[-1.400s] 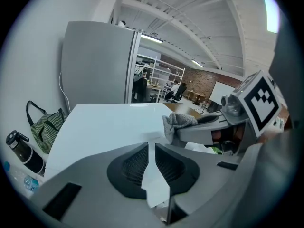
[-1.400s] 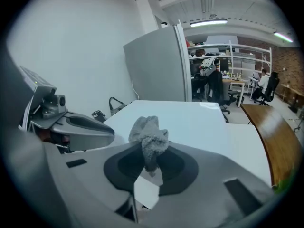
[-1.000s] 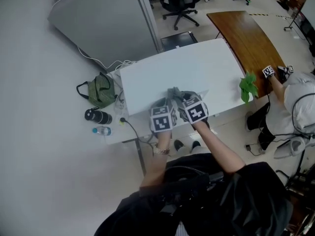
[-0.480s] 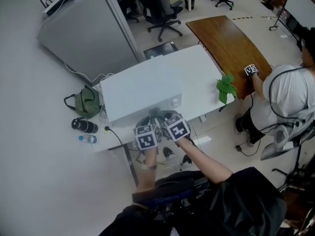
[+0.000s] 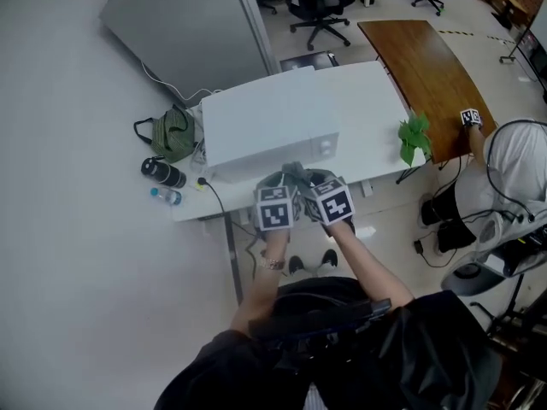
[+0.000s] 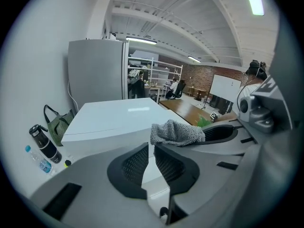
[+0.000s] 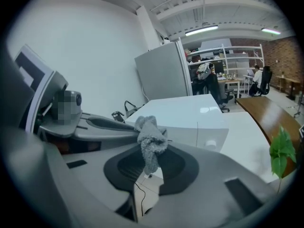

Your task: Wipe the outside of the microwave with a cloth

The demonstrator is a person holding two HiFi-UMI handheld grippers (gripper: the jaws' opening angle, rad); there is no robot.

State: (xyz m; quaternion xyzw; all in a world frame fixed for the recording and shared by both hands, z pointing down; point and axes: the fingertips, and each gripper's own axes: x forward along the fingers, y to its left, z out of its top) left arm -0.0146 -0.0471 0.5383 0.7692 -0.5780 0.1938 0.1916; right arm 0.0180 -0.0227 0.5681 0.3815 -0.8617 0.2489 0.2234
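Head view, looking steeply down: a person holds two grippers side by side, just in front of a white microwave (image 5: 265, 126) that sits on a white table (image 5: 376, 101). The left gripper (image 5: 282, 188) and right gripper (image 5: 316, 186) nearly touch, with a grey cloth (image 5: 299, 174) bunched between their tips, at 6 o'clock from the microwave and close to its front face. A green bag (image 5: 171, 133) lies at 9 o'clock from the microwave, and a small plant (image 5: 414, 137) at 3 o'clock. Left gripper view: the jaws stand almost together with only a thin slit between them and nothing in it. The cloth (image 6: 176, 133) hangs at 1 o'clock from them, just past the tips, and the microwave top (image 6: 114, 120) spreads out beyond at 11 o'clock. Right gripper view: the jaws are clamped on the cloth (image 7: 149, 132), which stands up in a wad at 12 o'clock. The microwave (image 7: 190, 110) lies beyond at 1 o'clock, apart from the cloth. The wipe looks not yet begun. To do it well, the right gripper should keep a firm pinch, press the loose end flat on the front face, and sweep in overlapping strokes. The empty left gripper could steady the casing.
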